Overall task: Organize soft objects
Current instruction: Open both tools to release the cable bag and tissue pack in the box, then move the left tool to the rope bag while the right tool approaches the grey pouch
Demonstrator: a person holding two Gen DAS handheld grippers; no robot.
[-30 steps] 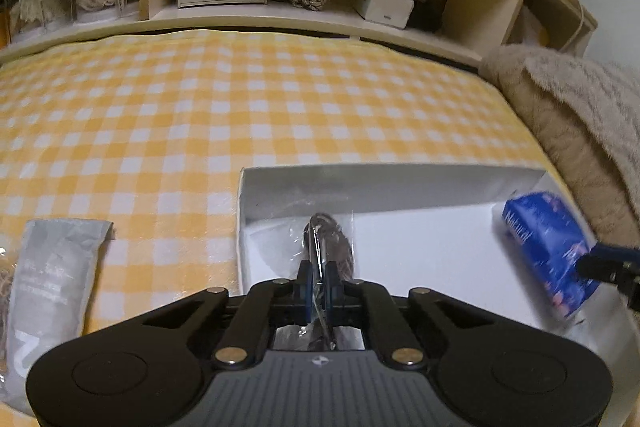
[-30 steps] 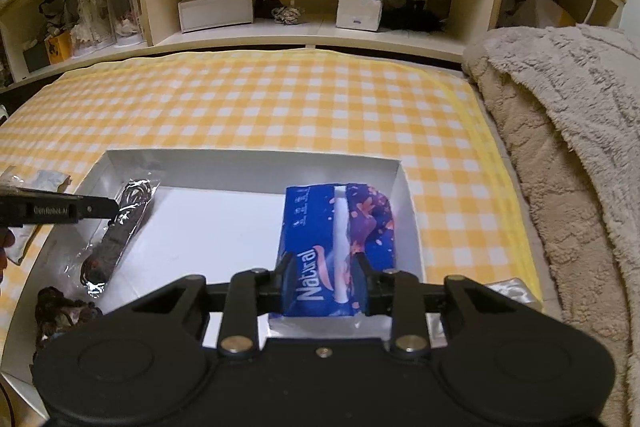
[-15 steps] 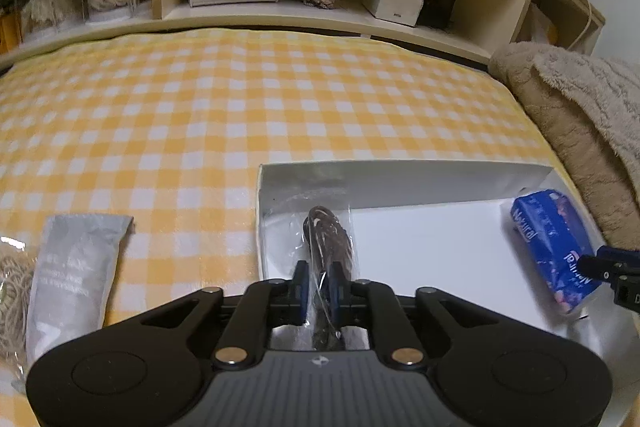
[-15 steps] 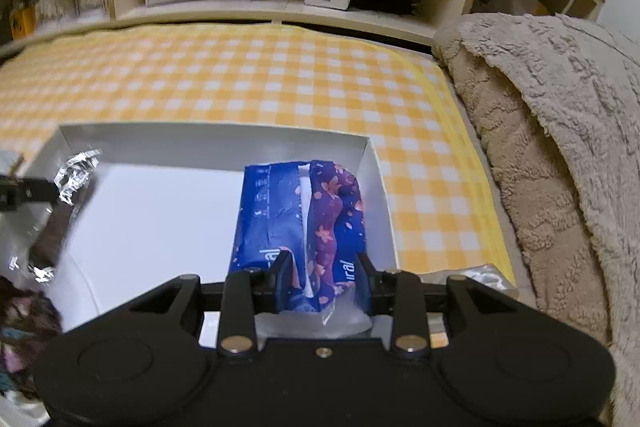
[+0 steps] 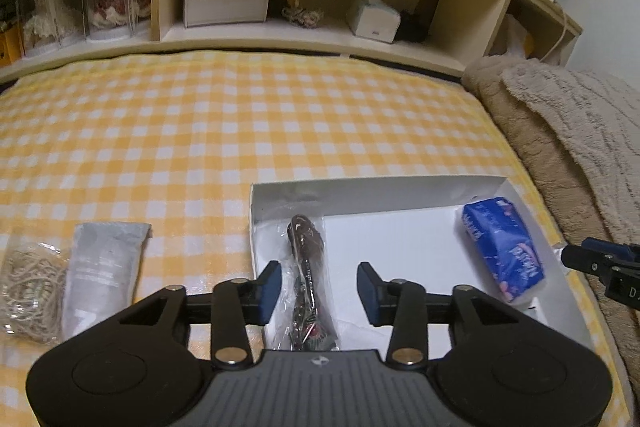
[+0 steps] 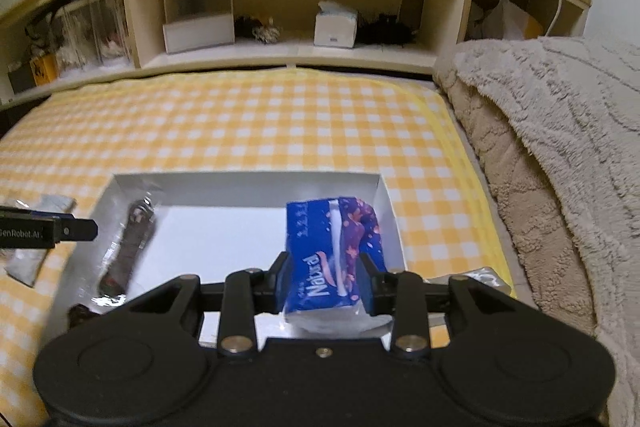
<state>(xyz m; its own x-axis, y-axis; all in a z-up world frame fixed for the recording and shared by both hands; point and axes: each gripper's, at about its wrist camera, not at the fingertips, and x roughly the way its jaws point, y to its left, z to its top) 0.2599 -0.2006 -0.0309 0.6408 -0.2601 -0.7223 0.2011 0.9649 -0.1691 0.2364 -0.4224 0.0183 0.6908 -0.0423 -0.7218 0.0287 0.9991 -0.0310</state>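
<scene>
both grippers are matte black, with blue pads [image 5: 269, 287], 2 silver rivets each, and a ribbed grey housing.

Yellow-and-white checked bed cover [image 5: 248, 115]. On it, 1 white box [image 5: 376, 189]. Left of box: 1 grey pouch [image 5: 102, 279], then 1 bag of string [image 5: 28, 287]. Right of box: fuzzy tan blanket [image 6: 560, 131].

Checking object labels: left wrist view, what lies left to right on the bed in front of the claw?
Bag of string → grey pouch → dark wrapped item in the white box → blue tissue pack → right claw.
</scene>
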